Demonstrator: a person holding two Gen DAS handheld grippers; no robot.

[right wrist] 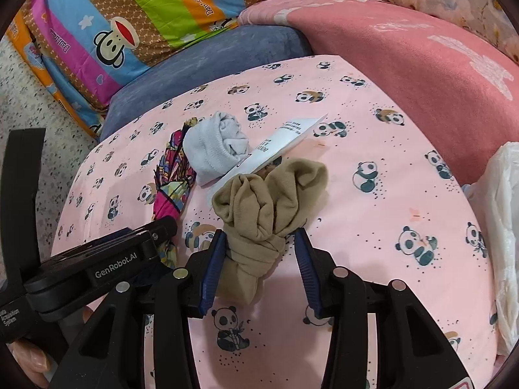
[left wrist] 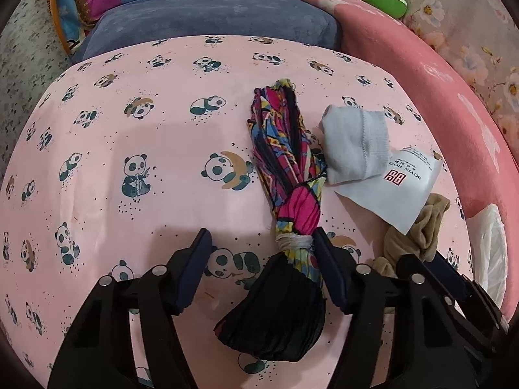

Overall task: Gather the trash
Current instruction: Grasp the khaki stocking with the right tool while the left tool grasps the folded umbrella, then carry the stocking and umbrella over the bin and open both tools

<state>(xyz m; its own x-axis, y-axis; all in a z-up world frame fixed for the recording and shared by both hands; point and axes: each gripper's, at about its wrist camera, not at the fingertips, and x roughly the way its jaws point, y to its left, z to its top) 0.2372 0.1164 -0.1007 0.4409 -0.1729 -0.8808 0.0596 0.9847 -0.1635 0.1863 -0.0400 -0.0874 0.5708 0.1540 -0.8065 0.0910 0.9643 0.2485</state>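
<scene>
Both claws stand spread — left gripper [left wrist: 261,243] beside the soft patterned cloth bundle [left wrist: 288,175], right gripper [right wrist: 261,238] astride the limp tan stocking [right wrist: 266,207] — best pinched at their knots.

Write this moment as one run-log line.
left hand-held gripper: open astride patterned bundle | right hand-held gripper: open astride tan stocking

Three cloth bundles [left wrist: 285,162]; one paper slip [left wrist: 395,191].
</scene>
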